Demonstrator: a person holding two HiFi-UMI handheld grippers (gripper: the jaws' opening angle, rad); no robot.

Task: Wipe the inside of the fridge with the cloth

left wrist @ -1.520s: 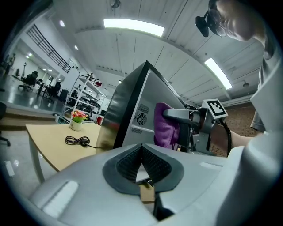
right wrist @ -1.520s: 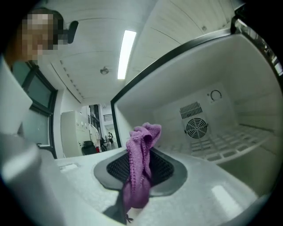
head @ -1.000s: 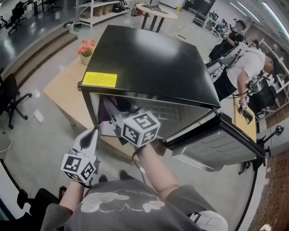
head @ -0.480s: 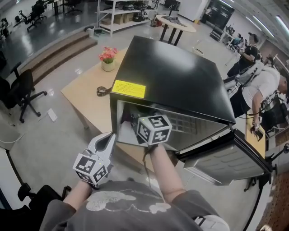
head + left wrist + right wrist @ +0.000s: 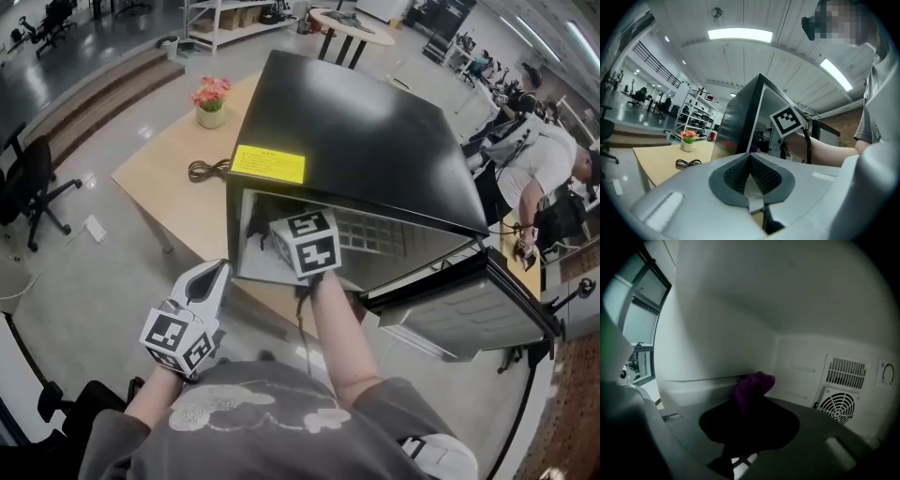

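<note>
A black mini fridge (image 5: 356,141) stands on a wooden table (image 5: 159,183), its door (image 5: 459,305) swung open to the right. My right gripper (image 5: 749,401) reaches into the white interior and is shut on a bunched purple cloth (image 5: 752,387). The cloth sits close to the left inner wall, near a ledge; whether it touches is unclear. In the head view only the right gripper's marker cube (image 5: 307,244) shows at the fridge opening, and the cloth is hidden. My left gripper (image 5: 750,159) hangs outside, below and left of the fridge, jaws shut and holding nothing.
A round fan grille (image 5: 839,405) and a vent sit on the fridge's back wall. A flower pot (image 5: 210,99) and a coiled black cable (image 5: 201,171) lie on the table left of the fridge. A person (image 5: 534,159) stands at the far right, an office chair (image 5: 28,187) at the left.
My right gripper has gone deeper into the fridge, and the purple cloth no longer shows in the head view. The left gripper has stayed low, outside the fridge.
</note>
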